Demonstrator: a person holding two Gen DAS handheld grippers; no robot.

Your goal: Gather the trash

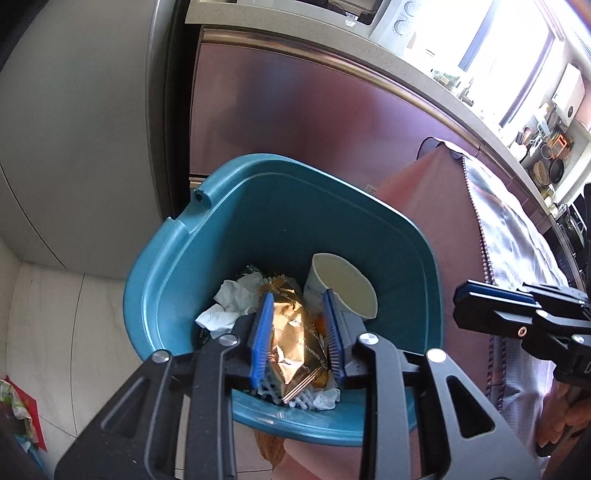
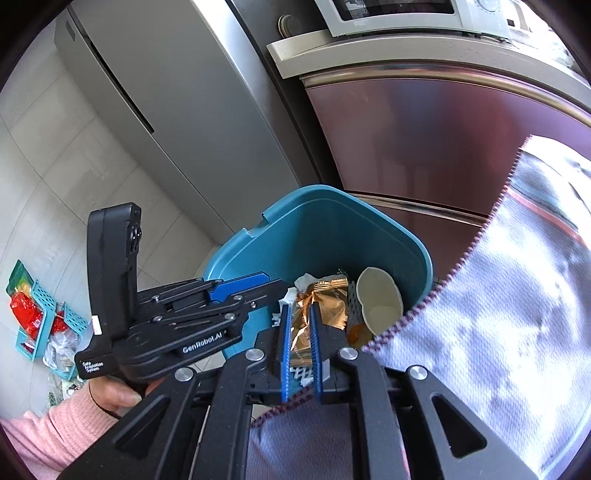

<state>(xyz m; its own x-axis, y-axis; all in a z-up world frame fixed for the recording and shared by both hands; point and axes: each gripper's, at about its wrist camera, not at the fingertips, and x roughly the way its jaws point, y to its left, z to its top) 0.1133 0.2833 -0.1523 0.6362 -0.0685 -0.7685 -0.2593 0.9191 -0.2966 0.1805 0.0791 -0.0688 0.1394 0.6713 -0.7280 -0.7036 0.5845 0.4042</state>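
A teal trash bin (image 1: 173, 258) stands on the floor by a steel fridge; it also shows in the right wrist view (image 2: 332, 229). Inside lie a gold foil wrapper (image 1: 291, 332), a white paper cup (image 1: 343, 288), crumpled white tissues (image 1: 232, 299) and a white plastic mesh piece (image 1: 269, 391). My left gripper (image 1: 297, 299) hangs open above the bin with nothing between its blue pads; it also shows in the right wrist view (image 2: 240, 288). My right gripper (image 2: 299, 310) is over the bin's near edge, its blue pads a narrow gap apart and empty. The wrapper (image 2: 321, 299) and cup (image 2: 380, 299) show beyond them.
A table with a pink cloth (image 1: 417, 206) and a grey-white fringed runner (image 2: 498, 314) overhangs the bin's right side. A steel fridge (image 2: 177, 110), a reddish cabinet (image 1: 295, 110) and a microwave (image 2: 399, 14) stand behind. Teal baskets with packets (image 2: 33, 314) lie on the floor at left.
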